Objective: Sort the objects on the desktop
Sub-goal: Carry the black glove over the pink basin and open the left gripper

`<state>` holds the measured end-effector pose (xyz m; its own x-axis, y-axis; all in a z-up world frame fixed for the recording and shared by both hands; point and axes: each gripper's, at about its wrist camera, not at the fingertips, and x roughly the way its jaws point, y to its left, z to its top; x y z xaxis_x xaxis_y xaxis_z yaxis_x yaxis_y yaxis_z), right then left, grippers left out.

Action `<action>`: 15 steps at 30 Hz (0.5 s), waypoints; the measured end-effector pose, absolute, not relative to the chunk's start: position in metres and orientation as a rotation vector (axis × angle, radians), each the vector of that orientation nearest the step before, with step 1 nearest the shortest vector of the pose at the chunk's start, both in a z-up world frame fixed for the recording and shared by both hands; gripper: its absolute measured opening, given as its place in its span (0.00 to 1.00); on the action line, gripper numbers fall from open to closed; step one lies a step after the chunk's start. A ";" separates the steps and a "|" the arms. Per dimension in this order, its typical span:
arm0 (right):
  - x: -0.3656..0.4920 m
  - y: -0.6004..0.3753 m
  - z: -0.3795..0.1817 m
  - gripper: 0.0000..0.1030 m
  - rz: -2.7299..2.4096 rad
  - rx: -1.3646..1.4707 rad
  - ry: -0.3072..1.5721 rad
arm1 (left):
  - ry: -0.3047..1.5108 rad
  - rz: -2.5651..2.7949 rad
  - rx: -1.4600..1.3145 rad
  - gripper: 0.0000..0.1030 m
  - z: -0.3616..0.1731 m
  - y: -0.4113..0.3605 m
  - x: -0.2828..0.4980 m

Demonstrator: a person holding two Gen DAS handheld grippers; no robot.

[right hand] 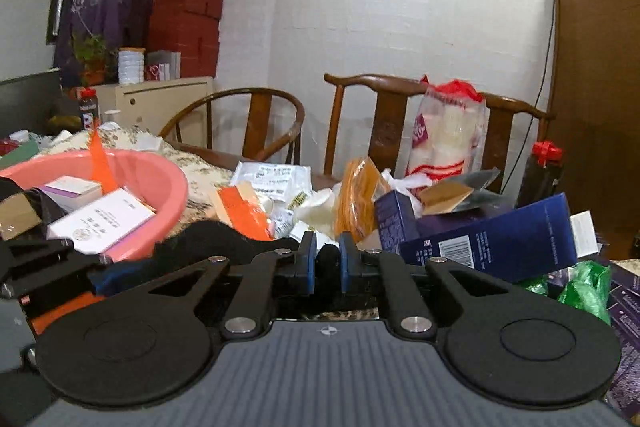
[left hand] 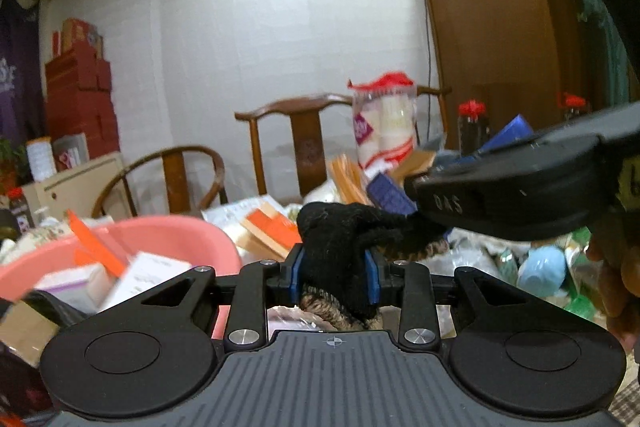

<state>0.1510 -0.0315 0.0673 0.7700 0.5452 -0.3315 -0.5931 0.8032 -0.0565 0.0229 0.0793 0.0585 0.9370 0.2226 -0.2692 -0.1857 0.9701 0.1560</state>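
A black fuzzy cloth (left hand: 340, 227) with a brownish knit underside hangs stretched between both grippers. My left gripper (left hand: 334, 267) is shut on one bunched end, its blue pads pressing the fabric from both sides. The right gripper (left hand: 424, 217) reaches in from the right and pinches the other end. In the right wrist view the right gripper (right hand: 327, 261) has a thin fold of the black cloth (right hand: 216, 239) clamped between its blue pads. The left gripper (right hand: 114, 273) shows at the left edge, holding the far end.
A pink basin (right hand: 160, 179) with white boxes and an orange card sits left. A dark blue box (right hand: 500, 239), an orange packet, papers, green plastic and a bag of cups (right hand: 448, 135) crowd the table. Two wooden chairs (right hand: 380, 131) stand behind. A hand (left hand: 616, 267) holds the right gripper.
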 end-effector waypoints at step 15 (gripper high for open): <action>0.089 0.002 0.129 0.13 0.738 -0.183 0.165 | 0.155 0.345 0.158 0.36 0.121 0.119 -0.029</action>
